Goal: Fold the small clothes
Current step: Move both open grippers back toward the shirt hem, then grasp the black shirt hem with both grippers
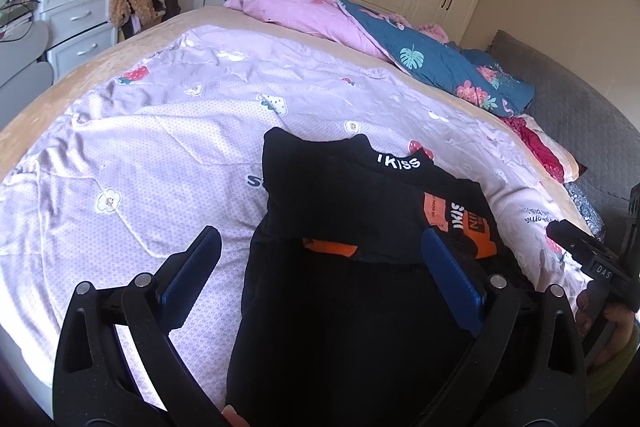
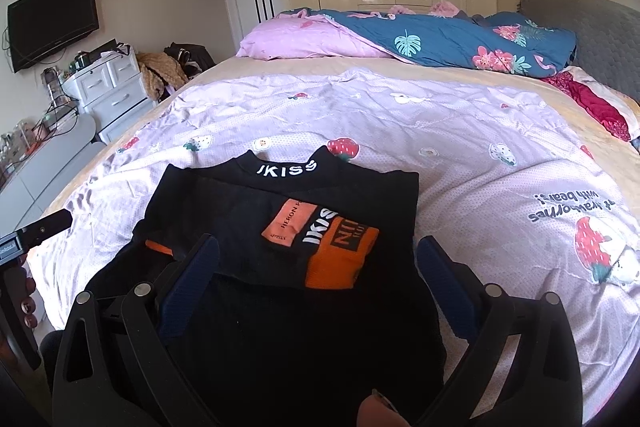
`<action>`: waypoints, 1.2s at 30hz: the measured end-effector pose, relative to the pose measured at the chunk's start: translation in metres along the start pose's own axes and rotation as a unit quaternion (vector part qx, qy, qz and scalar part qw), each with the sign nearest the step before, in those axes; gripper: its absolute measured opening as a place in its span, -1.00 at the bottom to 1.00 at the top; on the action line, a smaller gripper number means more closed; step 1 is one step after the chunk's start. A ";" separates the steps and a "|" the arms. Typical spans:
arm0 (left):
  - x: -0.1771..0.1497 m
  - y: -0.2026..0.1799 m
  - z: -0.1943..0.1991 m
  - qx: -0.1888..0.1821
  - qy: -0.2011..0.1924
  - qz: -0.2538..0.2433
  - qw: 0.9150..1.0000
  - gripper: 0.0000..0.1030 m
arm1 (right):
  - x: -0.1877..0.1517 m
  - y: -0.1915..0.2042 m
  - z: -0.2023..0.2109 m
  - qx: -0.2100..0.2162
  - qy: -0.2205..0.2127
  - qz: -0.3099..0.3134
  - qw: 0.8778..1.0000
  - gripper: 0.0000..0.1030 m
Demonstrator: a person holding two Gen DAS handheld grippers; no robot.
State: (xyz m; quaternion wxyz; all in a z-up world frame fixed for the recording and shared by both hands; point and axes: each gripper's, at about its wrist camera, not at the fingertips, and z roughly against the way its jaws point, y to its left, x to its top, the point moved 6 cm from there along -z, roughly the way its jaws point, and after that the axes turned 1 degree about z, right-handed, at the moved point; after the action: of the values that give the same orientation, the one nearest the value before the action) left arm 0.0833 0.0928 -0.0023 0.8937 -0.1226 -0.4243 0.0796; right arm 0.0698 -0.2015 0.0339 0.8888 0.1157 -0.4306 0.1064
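A small black top point(image 1: 344, 267) with white "IKISS" lettering on the collar and orange patches lies on the lilac strawberry-print quilt point(image 1: 160, 155), its sleeves folded in over the body. It also shows in the right wrist view point(image 2: 280, 251). My left gripper point(image 1: 320, 251) is open, its blue pads spread above the garment's lower left part. My right gripper point(image 2: 318, 259) is open above the garment's lower right part, holding nothing. The right gripper's body shows at the right edge of the left wrist view point(image 1: 600, 267).
A rolled pink and teal duvet point(image 2: 400, 39) lies across the far side of the bed. A grey headboard point(image 2: 592, 27) and a red pillow point(image 2: 592, 103) are at the right. White drawers point(image 2: 108, 91) and a grey desk point(image 2: 44, 171) stand left of the bed.
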 end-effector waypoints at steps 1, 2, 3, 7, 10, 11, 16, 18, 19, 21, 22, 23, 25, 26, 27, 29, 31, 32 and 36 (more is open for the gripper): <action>-0.002 0.000 0.001 0.002 0.002 -0.001 1.000 0.82 | -0.001 -0.001 0.002 -0.001 0.001 -0.001 1.000 0.91; -0.003 0.000 0.001 0.003 0.002 -0.002 1.000 0.82 | -0.003 -0.001 0.003 -0.001 0.001 -0.001 1.000 0.91; -0.004 0.000 0.003 0.005 0.003 -0.004 1.000 0.82 | -0.004 -0.002 0.004 -0.001 0.001 -0.001 1.000 0.91; -0.008 0.002 0.006 0.010 0.006 -0.008 1.000 0.82 | -0.009 -0.005 0.010 -0.004 0.004 -0.001 1.000 0.91; -0.011 0.003 0.009 0.014 0.009 -0.011 1.000 0.82 | -0.013 -0.006 0.013 -0.004 0.006 -0.002 1.000 0.91; -0.012 0.004 0.010 0.016 0.009 -0.011 1.000 0.82 | -0.014 -0.006 0.014 -0.004 0.008 -0.002 1.000 0.91; -0.020 0.005 0.013 0.023 0.017 -0.018 0.999 0.82 | -0.023 -0.008 0.019 -0.004 0.014 -0.003 1.000 0.91; -0.024 0.006 0.014 0.027 0.021 -0.022 0.999 0.82 | -0.026 -0.010 0.021 -0.004 0.018 -0.004 1.000 0.91; -0.027 0.008 0.014 0.029 0.024 -0.024 0.999 0.82 | -0.028 -0.011 0.022 -0.005 0.019 -0.005 1.000 0.91; -0.032 0.011 0.014 0.034 0.030 -0.024 0.999 0.82 | -0.032 -0.012 0.023 -0.006 0.021 -0.005 1.000 0.91; -0.034 0.012 0.014 0.036 0.033 -0.024 0.999 0.82 | -0.034 -0.013 0.024 -0.007 0.023 -0.006 1.000 0.91; -0.036 0.014 0.014 0.037 0.036 -0.023 0.998 0.82 | -0.036 -0.014 0.025 -0.008 0.025 -0.007 1.000 0.91; -0.041 0.017 0.014 0.040 0.043 -0.023 0.998 0.82 | -0.041 -0.018 0.026 -0.010 0.030 -0.009 0.999 0.91; -0.044 0.018 0.015 0.041 0.046 -0.023 0.998 0.82 | -0.044 -0.019 0.027 -0.012 0.032 -0.010 0.999 0.91; -0.046 0.020 0.015 0.043 0.050 -0.023 0.998 0.82 | -0.046 -0.021 0.027 -0.013 0.035 -0.011 0.999 0.91; -0.051 0.024 0.015 0.047 0.055 -0.023 0.997 0.82 | -0.050 -0.023 0.028 -0.015 0.039 -0.012 0.999 0.91; -0.055 0.028 0.016 0.051 0.060 -0.021 0.997 0.82 | -0.055 -0.025 0.030 -0.018 0.042 -0.012 0.999 0.91; -0.058 0.030 0.017 0.053 0.062 -0.020 0.996 0.82 | -0.057 -0.026 0.030 -0.018 0.044 -0.012 0.999 0.91; -0.066 0.035 0.021 0.060 0.070 -0.020 0.996 0.82 | -0.064 -0.029 0.033 -0.019 0.050 -0.011 0.999 0.91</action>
State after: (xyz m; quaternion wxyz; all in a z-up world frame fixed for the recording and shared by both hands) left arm 0.0242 0.1134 -0.0488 0.9283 -0.0660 -0.3576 0.0781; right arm 0.0146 -0.2447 -0.0001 0.9123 0.0982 -0.3864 0.0937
